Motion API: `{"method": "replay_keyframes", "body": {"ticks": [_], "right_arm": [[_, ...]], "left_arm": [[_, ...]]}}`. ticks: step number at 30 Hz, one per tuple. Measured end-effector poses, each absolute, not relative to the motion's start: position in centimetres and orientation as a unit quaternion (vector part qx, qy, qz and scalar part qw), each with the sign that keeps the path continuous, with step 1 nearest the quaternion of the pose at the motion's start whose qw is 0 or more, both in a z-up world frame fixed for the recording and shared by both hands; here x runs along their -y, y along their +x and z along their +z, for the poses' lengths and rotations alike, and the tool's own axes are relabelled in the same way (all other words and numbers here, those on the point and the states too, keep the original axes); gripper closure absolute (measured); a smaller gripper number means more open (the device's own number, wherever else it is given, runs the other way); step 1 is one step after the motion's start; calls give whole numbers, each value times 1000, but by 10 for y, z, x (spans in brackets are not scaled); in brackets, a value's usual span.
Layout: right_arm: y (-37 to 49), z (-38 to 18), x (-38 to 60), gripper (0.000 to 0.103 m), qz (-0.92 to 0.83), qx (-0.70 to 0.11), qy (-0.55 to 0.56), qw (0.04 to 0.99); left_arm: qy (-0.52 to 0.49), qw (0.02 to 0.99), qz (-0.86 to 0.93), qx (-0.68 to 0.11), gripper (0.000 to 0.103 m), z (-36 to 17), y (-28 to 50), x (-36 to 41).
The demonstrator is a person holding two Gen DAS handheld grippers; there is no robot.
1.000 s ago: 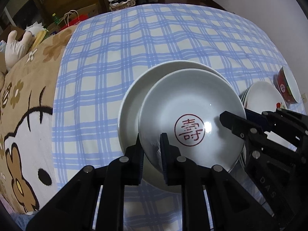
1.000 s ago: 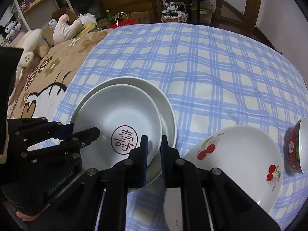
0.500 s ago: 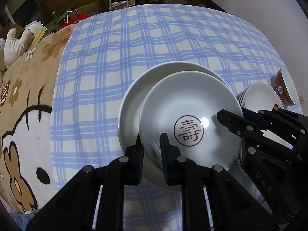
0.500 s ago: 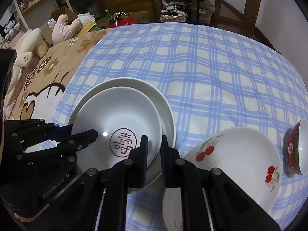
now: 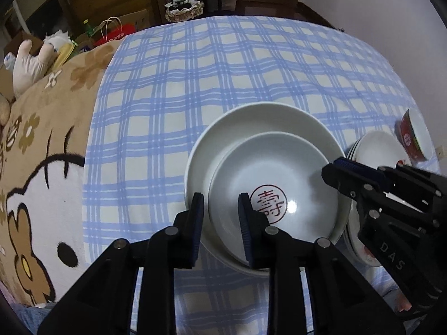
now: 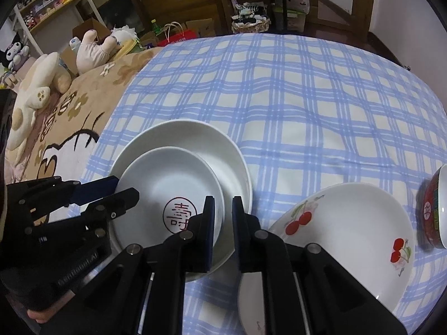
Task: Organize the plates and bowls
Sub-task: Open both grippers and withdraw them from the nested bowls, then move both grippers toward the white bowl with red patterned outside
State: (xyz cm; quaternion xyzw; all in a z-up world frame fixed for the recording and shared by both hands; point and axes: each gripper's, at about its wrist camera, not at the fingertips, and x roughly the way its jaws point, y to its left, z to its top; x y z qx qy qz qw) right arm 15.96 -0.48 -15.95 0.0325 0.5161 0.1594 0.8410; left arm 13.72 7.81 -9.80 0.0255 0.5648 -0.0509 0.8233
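My left fingers (image 5: 219,217) are spread astride the rim of the small white dish with a red seal (image 5: 272,192); my right fingers (image 6: 223,220) likewise. It sits inside a larger white plate (image 5: 251,122) on the blue-checked bed (image 5: 223,69), near its front edge.

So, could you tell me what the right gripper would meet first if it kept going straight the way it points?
Probably the larger plain white plate: the right gripper straddles the near rim of the stamped plate, and that larger plate's rim lies just ahead, though depth is uncertain.
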Motion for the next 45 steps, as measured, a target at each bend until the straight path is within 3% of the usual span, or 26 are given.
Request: {"method": "replay_keyframes", "body": {"ticks": [4,7,10,12,14,17,20,22,45], "right_arm": [[154,-151,15,87,159,-505,57,847],[146,-141,24,64,148,-492,63,856],[138,-128,40,61,143,-477,70,864],[133,-119,51,54,134,-470,72,870],[128,-110,65,39,125,-459,73,877],[125,-100,82,28,109,-450,67,884],[119,-89,107,18,86,-437,70,893],[116,-84,121,13,73,-431,77,896],[83,-81,292,12,-59,-385,146,909]], "left_arm": [[20,827,-52,-559,76,-95,135,-79],[17,836,-51,-546,70,-87,132,-78],[13,846,-55,-531,63,-74,128,-76],[16,851,-58,-521,57,-65,126,-72],[27,858,-56,-509,43,-55,121,-65],[43,864,-58,-499,27,-44,116,-53],[48,866,-65,-493,16,-35,112,-41],[59,868,-65,-488,14,-31,112,-31],[93,868,-163,-460,13,-10,141,124]]}}
